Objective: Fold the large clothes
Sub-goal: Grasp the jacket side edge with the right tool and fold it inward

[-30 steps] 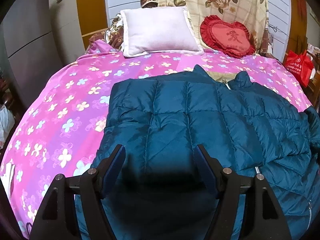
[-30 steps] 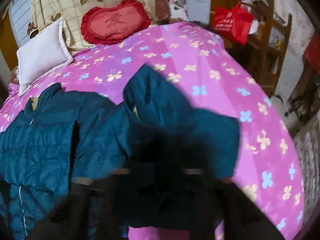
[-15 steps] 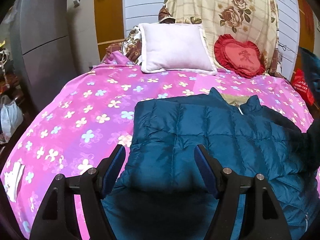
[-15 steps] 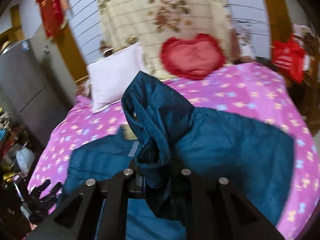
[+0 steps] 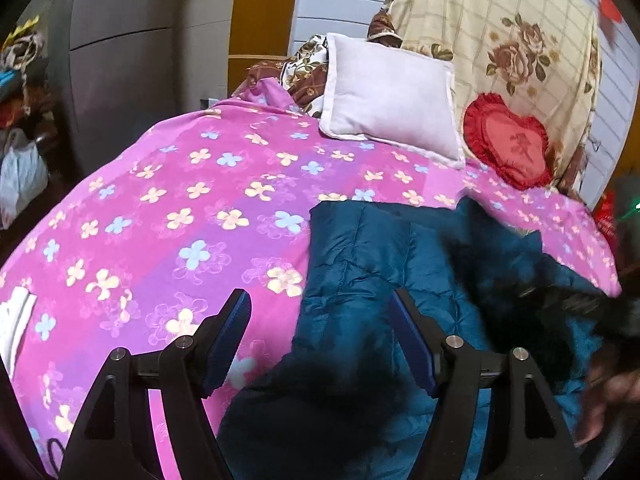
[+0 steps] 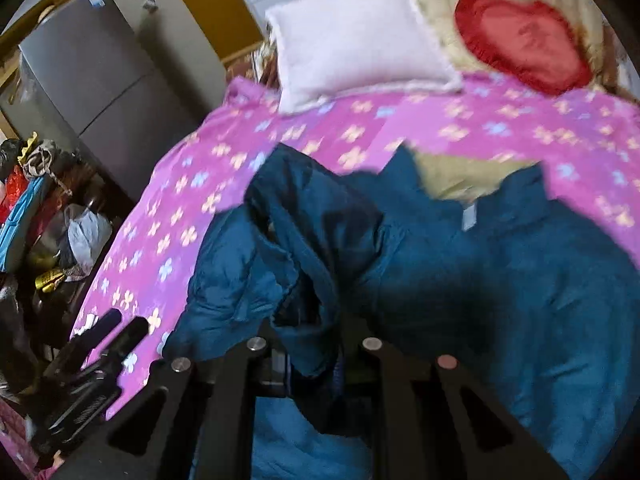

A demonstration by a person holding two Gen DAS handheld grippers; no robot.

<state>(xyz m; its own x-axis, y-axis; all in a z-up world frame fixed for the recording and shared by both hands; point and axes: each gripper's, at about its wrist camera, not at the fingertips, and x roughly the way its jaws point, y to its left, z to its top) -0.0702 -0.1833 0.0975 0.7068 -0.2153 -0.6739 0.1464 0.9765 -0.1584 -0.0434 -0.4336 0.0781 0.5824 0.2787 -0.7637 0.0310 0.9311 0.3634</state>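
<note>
The bed wears a pink cover dotted with flowers. A teal puffer jacket lies spread over its near right part. At the head rest a white pillow and a red heart cushion.

Bare bedspread left of jacket; pillow (headward) blocks.

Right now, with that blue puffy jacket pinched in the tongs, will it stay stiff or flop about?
Probably floppy: the jacket sags in folds from the right tongs. Likely light for its bulk, judging by the quilted padding. The shiny shell may slip across the bedspread.
</note>
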